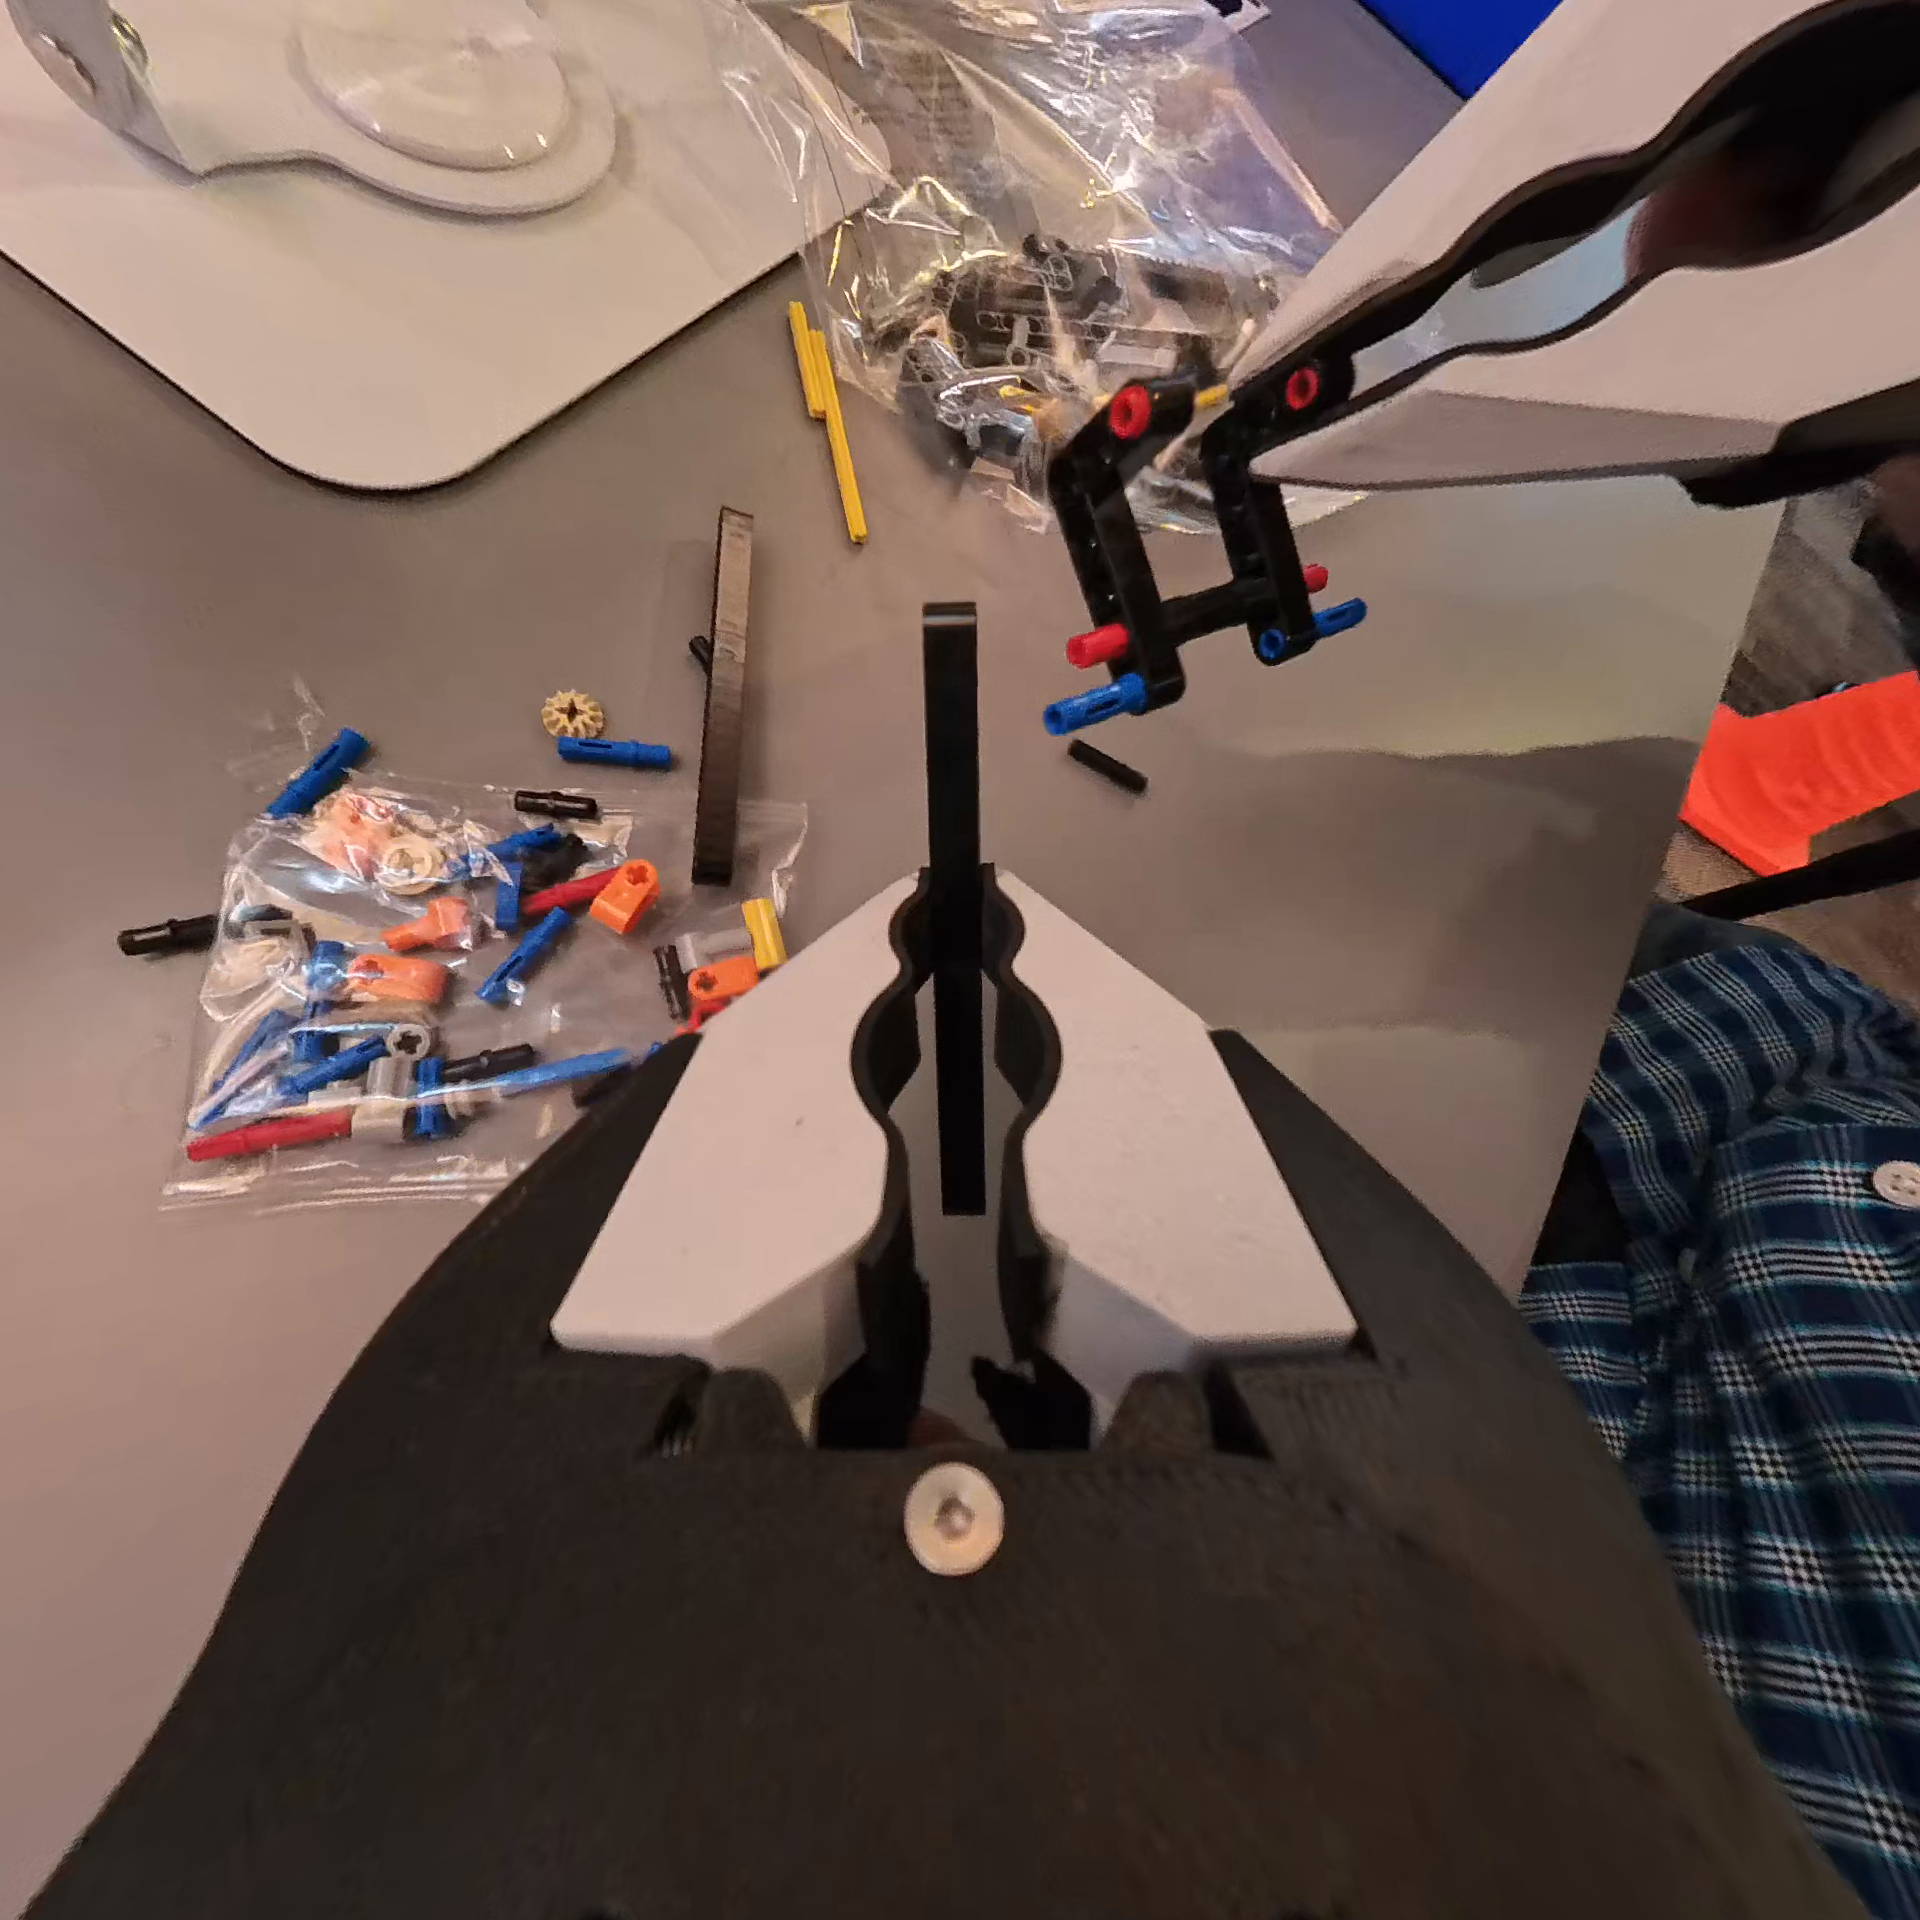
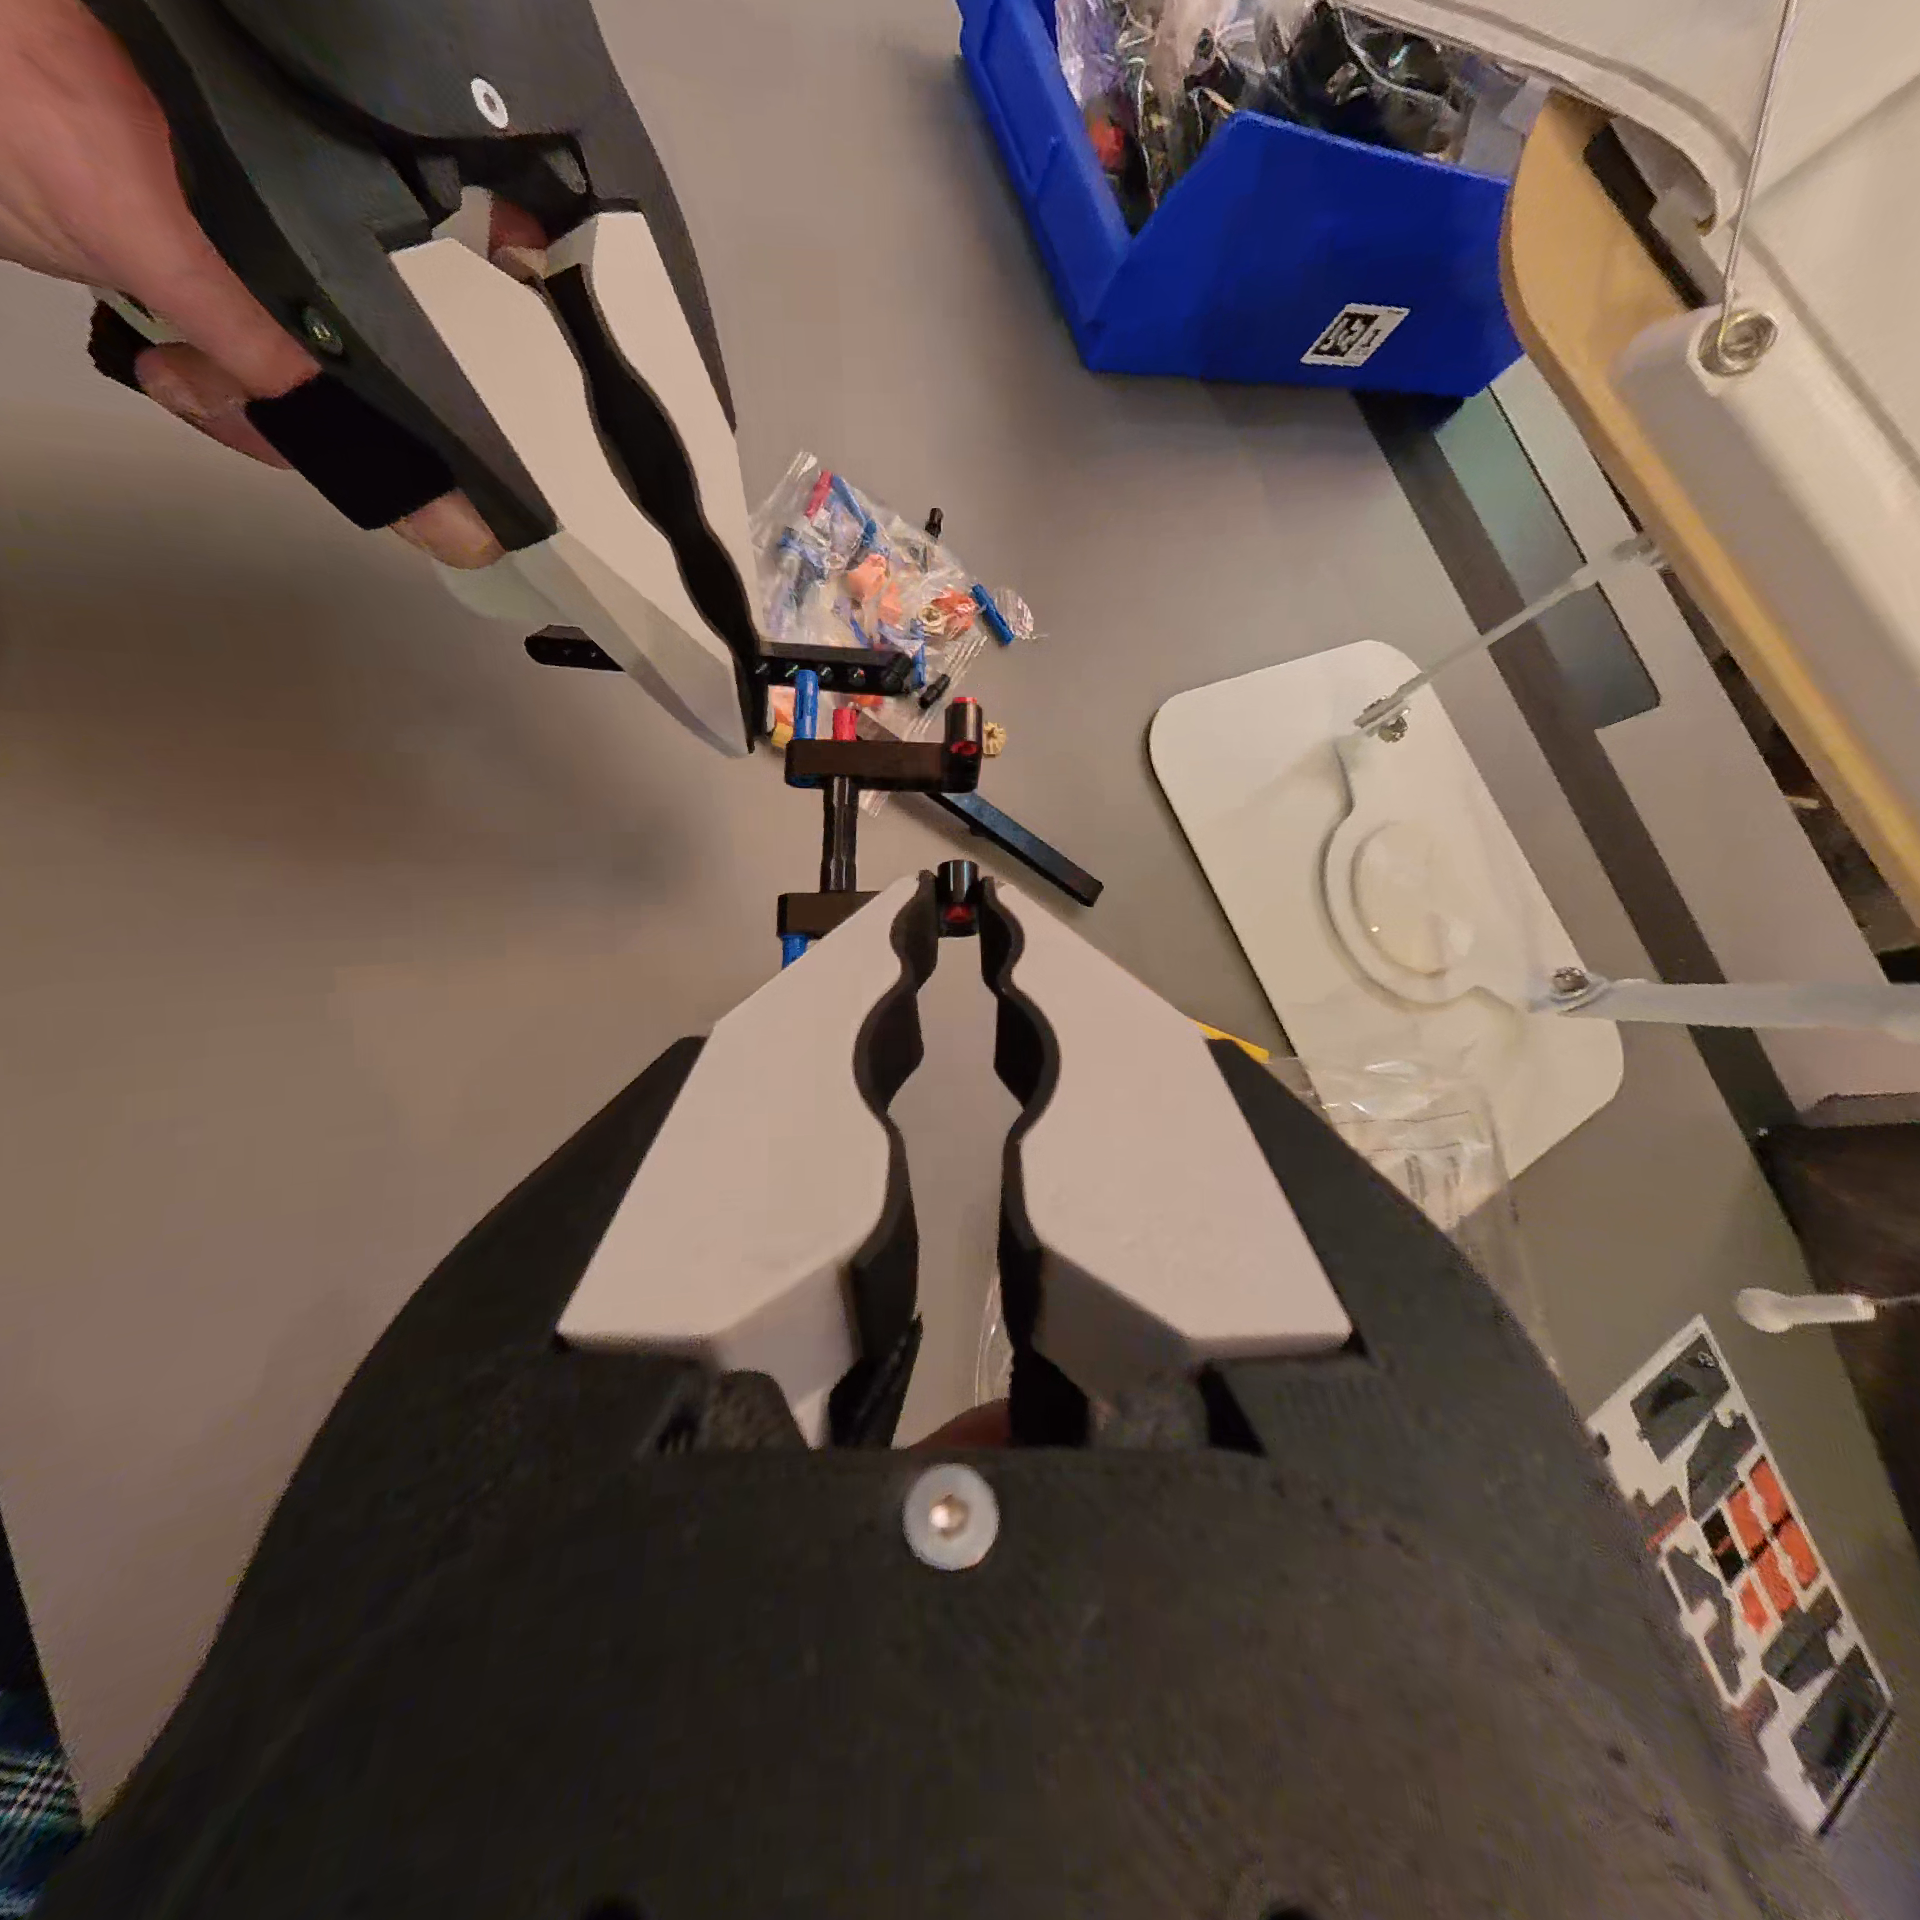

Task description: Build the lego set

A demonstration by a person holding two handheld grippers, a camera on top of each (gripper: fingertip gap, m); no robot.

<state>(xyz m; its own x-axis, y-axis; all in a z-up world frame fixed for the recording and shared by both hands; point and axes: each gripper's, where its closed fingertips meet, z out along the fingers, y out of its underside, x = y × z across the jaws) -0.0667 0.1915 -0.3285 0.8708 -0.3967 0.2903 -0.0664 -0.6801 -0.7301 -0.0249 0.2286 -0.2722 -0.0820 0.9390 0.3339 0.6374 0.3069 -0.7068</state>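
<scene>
Left wrist view shows your left gripper (image 1: 951,883) clenched on a long black beam (image 1: 951,831), which runs straight out ahead along the line of the fingers, its free end pointing forward and clear of the grey table (image 1: 416,623). Up and to the right of that free end hangs the black frame assembly (image 1: 1174,561), studded with red and blue pins, pinched at one upper corner by your right gripper (image 2: 951,899). Frame and beam are near each other but not touching.

Right wrist view gives the other side of it: from your right gripper the frame extends forward and to the left, and the beam lies just beyond it, crosswise to the right gripper's fingers, its row of holes facing you (image 2: 831,670). The beam's long axis sits roughly parallel to the frame's far bar.

Judging by this, the coming move is a mating of beam to frame pins, and it turns on lining those holes up with the pin ends. Your left gripper carries the piece that has to travel; the gap closes rightward and slightly upward from it.

Loose pins and a small bag of parts (image 1: 416,987) lie down and to the left of the left gripper, well apart from the work.
</scene>
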